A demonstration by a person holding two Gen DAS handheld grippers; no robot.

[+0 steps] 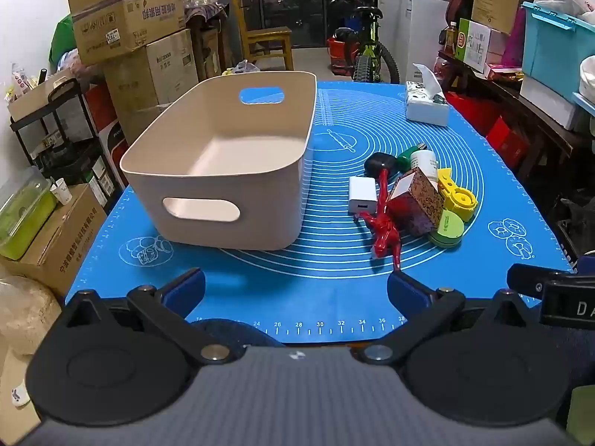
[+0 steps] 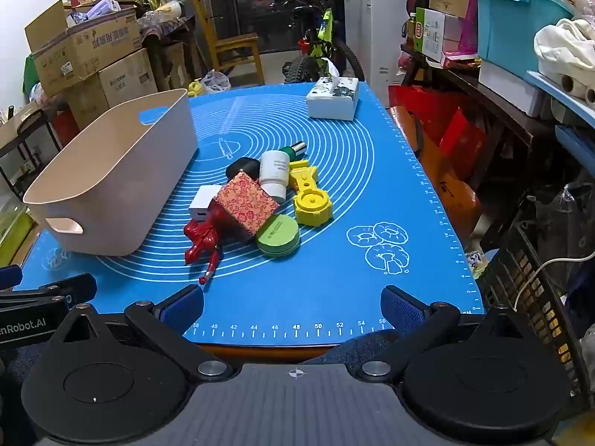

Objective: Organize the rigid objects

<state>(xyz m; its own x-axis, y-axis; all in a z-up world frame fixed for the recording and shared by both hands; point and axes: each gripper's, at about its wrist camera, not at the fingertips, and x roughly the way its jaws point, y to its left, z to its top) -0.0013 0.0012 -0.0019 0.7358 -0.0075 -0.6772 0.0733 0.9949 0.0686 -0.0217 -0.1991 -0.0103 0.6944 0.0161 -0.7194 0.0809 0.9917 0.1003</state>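
An empty beige bin (image 1: 223,171) (image 2: 111,182) stands on the left of the blue mat (image 1: 334,290) (image 2: 334,278). To its right lies a pile: a red figurine (image 1: 385,230) (image 2: 204,238), a white charger (image 1: 360,193) (image 2: 203,200), a patterned box (image 1: 420,200) (image 2: 247,200), a green round tin (image 1: 448,228) (image 2: 278,236), a yellow tool (image 1: 455,195) (image 2: 310,200), a white bottle (image 2: 274,171), a black case (image 1: 379,163) (image 2: 243,167) and a green bottle (image 2: 293,150). My left gripper (image 1: 295,291) and right gripper (image 2: 292,306) are open and empty at the mat's near edge.
A tissue box (image 1: 425,106) (image 2: 333,98) sits at the mat's far right corner. Cardboard boxes (image 1: 126,22) stack to the left, a bicycle (image 1: 366,41) stands behind the table, and shelves with a blue crate (image 2: 517,18) line the right.
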